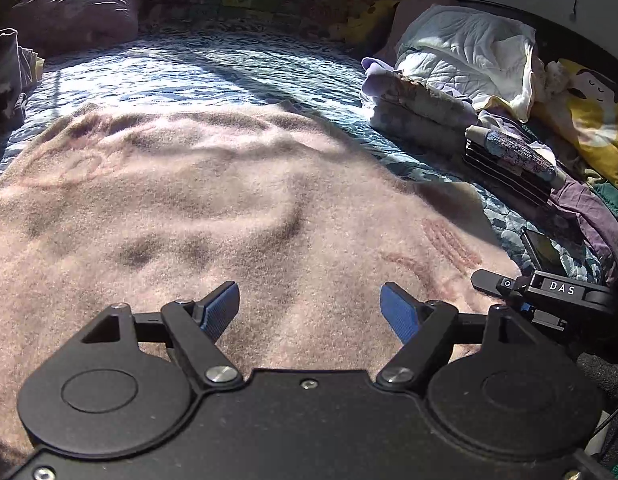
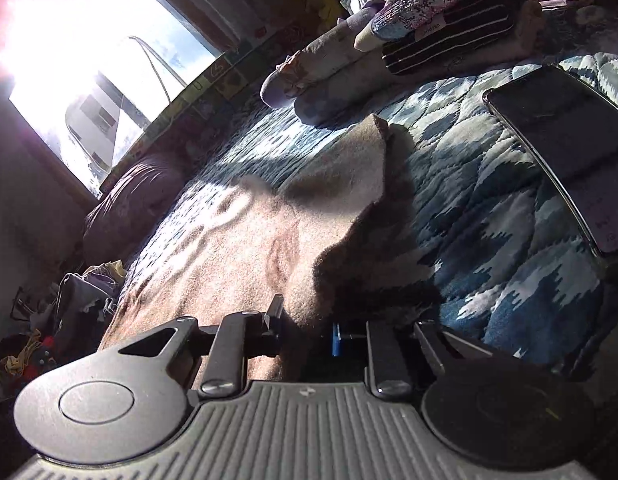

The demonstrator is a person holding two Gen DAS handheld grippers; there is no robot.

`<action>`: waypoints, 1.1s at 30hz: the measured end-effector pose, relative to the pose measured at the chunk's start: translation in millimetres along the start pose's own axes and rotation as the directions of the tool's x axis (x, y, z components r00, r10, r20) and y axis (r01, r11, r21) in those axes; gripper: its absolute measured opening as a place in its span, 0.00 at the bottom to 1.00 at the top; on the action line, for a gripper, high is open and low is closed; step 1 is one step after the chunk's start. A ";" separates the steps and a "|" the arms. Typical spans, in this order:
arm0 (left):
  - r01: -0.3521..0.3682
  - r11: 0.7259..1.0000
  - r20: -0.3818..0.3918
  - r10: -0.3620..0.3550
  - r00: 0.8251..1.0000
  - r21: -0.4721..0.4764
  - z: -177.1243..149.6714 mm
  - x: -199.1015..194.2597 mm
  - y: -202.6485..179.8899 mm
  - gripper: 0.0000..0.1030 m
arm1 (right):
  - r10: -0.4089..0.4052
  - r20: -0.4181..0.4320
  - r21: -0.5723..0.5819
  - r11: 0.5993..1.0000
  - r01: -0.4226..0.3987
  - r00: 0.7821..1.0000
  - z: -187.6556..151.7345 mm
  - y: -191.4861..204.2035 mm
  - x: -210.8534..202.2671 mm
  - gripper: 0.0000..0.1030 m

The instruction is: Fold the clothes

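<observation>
The pink sweater point(image 1: 197, 184) is lying spread on the bed point(image 1: 213, 68), not yet folded. The left gripper point(image 1: 309, 312) is hovering over it, fingers apart; the right gripper point(image 2: 305, 332) is pinching its near edge. Folded clothes point(image 1: 509, 156) are sitting near the pillow.

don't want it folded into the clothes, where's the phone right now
The flat black phone lies on the blue patterned quilt, right of the fuzzy pink garment and near the folded stack; in the left wrist view it's at far right.
</observation>
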State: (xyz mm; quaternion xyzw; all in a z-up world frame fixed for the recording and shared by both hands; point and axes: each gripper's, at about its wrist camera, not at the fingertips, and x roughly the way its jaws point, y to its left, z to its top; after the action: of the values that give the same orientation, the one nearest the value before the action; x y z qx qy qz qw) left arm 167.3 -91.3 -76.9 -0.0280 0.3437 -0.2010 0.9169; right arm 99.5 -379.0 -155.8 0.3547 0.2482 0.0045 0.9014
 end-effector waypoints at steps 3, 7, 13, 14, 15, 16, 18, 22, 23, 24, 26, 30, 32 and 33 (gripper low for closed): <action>0.015 0.999 -0.031 -0.013 0.999 0.037 38.1 33.0 -15.0 0.75 | -0.043 0.001 -0.073 0.996 0.043 0.999 -4.5 7.6 1.8 0.22; 0.047 0.997 -0.074 -0.043 0.996 0.054 85.4 83.1 -41.2 0.75 | -0.065 0.022 -0.152 0.986 0.067 0.998 -6.2 18.2 1.7 0.22; 0.041 0.998 -0.193 -0.033 0.981 0.037 134.0 161.1 -74.9 0.74 | -0.102 0.037 -0.256 0.961 0.108 0.994 -10.1 33.5 1.3 0.22; 0.028 0.998 -0.212 -0.016 0.977 0.051 138.8 173.5 -81.7 0.72 | -0.102 0.040 -0.263 0.959 0.109 0.994 -10.5 34.2 1.3 0.22; 0.017 0.997 -0.232 0.001 0.973 0.073 142.0 184.5 -88.0 0.71 | -0.102 0.042 -0.271 0.956 0.110 0.994 -10.8 34.9 1.3 0.22; 0.003 0.996 -0.253 0.021 0.967 0.093 144.6 195.3 -93.9 0.70 | -0.099 0.047 -0.277 0.955 0.108 0.994 -11.1 35.8 0.4 0.22; -0.029 0.993 -0.298 0.062 0.952 0.115 148.1 212.8 -99.7 0.60 | -0.085 0.061 -0.291 0.952 0.099 0.995 -11.7 38.3 -3.1 0.21; -0.086 0.984 -0.359 0.139 0.923 0.158 149.9 236.7 -102.7 0.52 | -0.059 0.088 -0.343 0.935 0.086 0.994 -14.8 47.4 -9.8 0.19; -0.093 0.982 -0.361 0.148 0.921 0.166 150.8 237.7 -101.4 0.45 | -0.052 0.094 -0.356 0.931 0.083 0.994 -15.7 50.0 -11.2 0.19; -0.097 0.981 -0.359 0.153 0.921 0.169 152.5 237.1 -99.4 0.33 | -0.047 0.100 -0.367 0.927 0.081 0.994 -16.4 52.5 -11.8 0.19; -0.106 0.979 -0.354 0.163 0.921 0.175 155.8 236.0 -95.3 0.19 | -0.033 0.115 -0.402 0.912 0.077 0.993 -18.2 59.1 -13.6 0.18; -0.079 0.986 -0.337 0.124 0.933 0.144 165.9 217.6 -77.4 0.11 | 0.003 0.154 -0.495 0.866 0.074 0.988 -25.2 77.0 -18.3 0.18; -0.061 0.990 -0.311 0.098 0.945 0.126 170.8 203.8 -65.1 0.09 | 0.023 0.169 -0.546 0.835 0.074 0.985 -31.0 88.6 -20.7 0.18; -0.051 0.993 -0.295 0.082 0.952 0.111 173.6 195.9 -58.1 0.09 | 0.035 0.175 -0.570 0.819 0.072 0.984 -34.1 94.4 -21.7 0.18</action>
State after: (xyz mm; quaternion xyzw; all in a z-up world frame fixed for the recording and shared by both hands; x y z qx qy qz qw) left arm 392.1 -235.6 -54.9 0.0611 0.4687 -0.1891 0.8607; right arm 80.9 -290.6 -106.9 0.0634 0.1573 0.0386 0.9848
